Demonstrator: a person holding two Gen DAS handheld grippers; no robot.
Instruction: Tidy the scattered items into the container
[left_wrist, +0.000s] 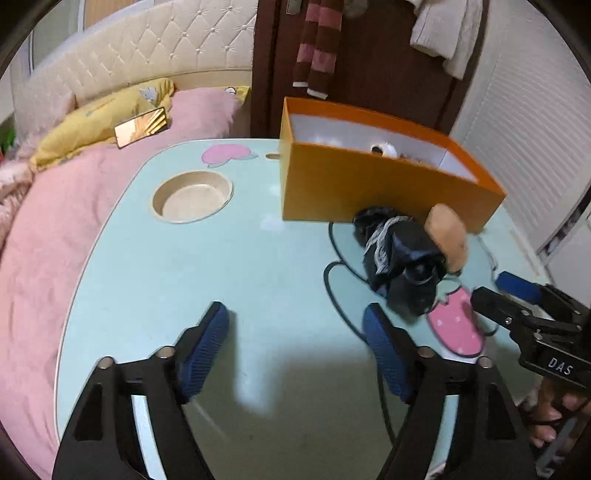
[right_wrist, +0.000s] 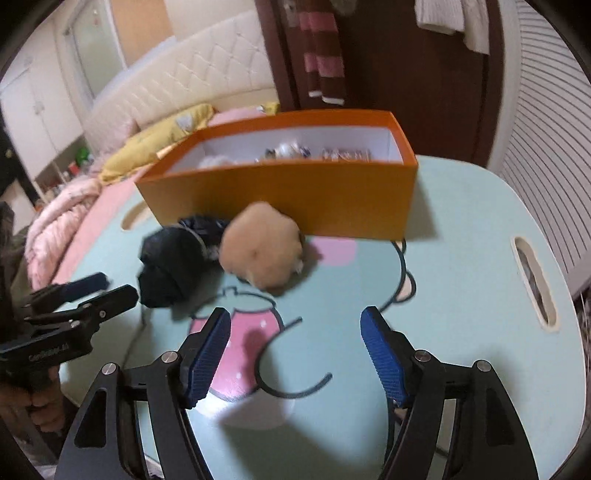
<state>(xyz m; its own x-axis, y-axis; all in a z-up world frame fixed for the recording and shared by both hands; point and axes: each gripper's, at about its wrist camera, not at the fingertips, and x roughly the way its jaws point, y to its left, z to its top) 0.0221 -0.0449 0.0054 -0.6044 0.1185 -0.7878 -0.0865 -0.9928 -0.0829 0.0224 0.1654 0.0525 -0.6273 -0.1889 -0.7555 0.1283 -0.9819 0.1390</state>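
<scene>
An open orange box (left_wrist: 369, 188) (right_wrist: 295, 192) stands at the back of the pale green table, with several small items inside. Against its front wall lie a crumpled black cloth bundle (left_wrist: 402, 258) (right_wrist: 170, 266) and a tan plush item (left_wrist: 447, 236) (right_wrist: 262, 247), touching each other. My left gripper (left_wrist: 295, 314) is open and empty above bare tabletop, left of the black bundle. My right gripper (right_wrist: 295, 317) is open and empty, just short of the tan plush. Each gripper shows in the other view, the left (right_wrist: 85, 291) and the right (left_wrist: 496, 290).
The table (left_wrist: 184, 277) (right_wrist: 461, 258) has a round recessed cup holder (left_wrist: 192, 195) at the left and a handle slot (right_wrist: 533, 280) at the right. A pink bed (left_wrist: 48, 221) borders the left edge. A dark door (left_wrist: 369, 74) stands behind the box.
</scene>
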